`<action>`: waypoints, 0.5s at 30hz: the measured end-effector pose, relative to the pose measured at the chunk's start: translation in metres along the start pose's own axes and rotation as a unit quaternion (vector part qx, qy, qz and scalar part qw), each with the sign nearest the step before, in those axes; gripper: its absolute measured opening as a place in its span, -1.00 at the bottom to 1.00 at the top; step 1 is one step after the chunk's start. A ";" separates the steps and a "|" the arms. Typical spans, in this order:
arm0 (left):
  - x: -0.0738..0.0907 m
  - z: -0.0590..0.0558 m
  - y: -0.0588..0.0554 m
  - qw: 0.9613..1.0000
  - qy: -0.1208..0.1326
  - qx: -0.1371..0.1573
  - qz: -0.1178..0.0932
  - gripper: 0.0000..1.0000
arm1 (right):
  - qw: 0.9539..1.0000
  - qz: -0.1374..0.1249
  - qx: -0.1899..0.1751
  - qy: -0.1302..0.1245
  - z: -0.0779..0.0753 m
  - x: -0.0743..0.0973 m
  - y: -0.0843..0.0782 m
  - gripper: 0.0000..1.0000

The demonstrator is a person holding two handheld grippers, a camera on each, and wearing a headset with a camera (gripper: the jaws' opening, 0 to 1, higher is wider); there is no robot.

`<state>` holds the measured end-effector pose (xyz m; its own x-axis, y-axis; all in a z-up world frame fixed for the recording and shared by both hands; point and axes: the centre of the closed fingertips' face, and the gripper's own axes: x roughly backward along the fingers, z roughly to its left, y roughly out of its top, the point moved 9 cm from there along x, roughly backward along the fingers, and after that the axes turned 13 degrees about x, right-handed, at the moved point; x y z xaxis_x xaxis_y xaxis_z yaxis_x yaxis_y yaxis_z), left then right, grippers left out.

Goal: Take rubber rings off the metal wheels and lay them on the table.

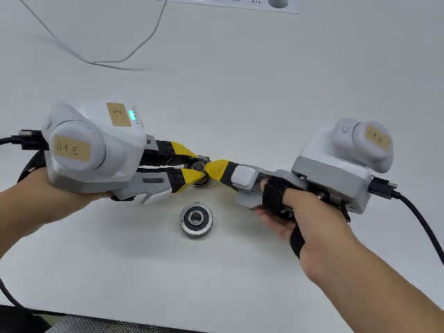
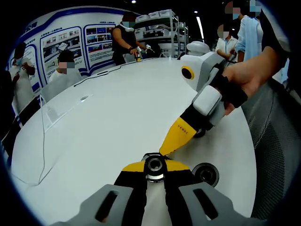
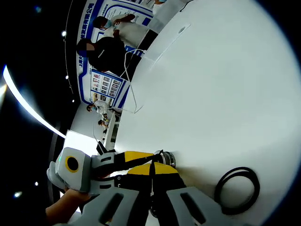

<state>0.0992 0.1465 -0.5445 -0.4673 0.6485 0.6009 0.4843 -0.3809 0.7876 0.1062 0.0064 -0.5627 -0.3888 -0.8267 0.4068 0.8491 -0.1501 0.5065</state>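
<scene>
Now clamping a metal wheel in the left gripper near the worktop's front edge, touching it with the closed jaws of the right gripper, with a second wheel and loose rubber ring lying alongside.

Your left gripper and right gripper meet tip to tip over the table, with a wheel between the left jaws. A second wheel lies just nearer you. A ring lies beside the right gripper, and a cable lies far back on the left.
</scene>
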 end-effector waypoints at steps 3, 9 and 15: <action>0.000 0.000 0.000 1.000 0.000 -0.001 0.001 -0.74 | 1.000 0.001 0.007 0.001 0.001 0.000 0.000 -0.99; 0.000 -0.001 0.000 1.000 0.002 -0.002 -0.001 -0.74 | 1.000 0.001 0.010 0.007 0.002 0.001 -0.001 -0.99; 0.000 -0.001 0.000 1.000 0.003 -0.009 0.000 -0.74 | 1.000 0.003 0.014 0.014 0.004 0.003 -0.001 -0.99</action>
<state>0.0986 0.1458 -0.5446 -0.4717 0.6452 0.6010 0.4708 -0.3920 0.7903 0.1028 0.0065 -0.5592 -0.3743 -0.8418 0.3890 0.8402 -0.1304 0.5263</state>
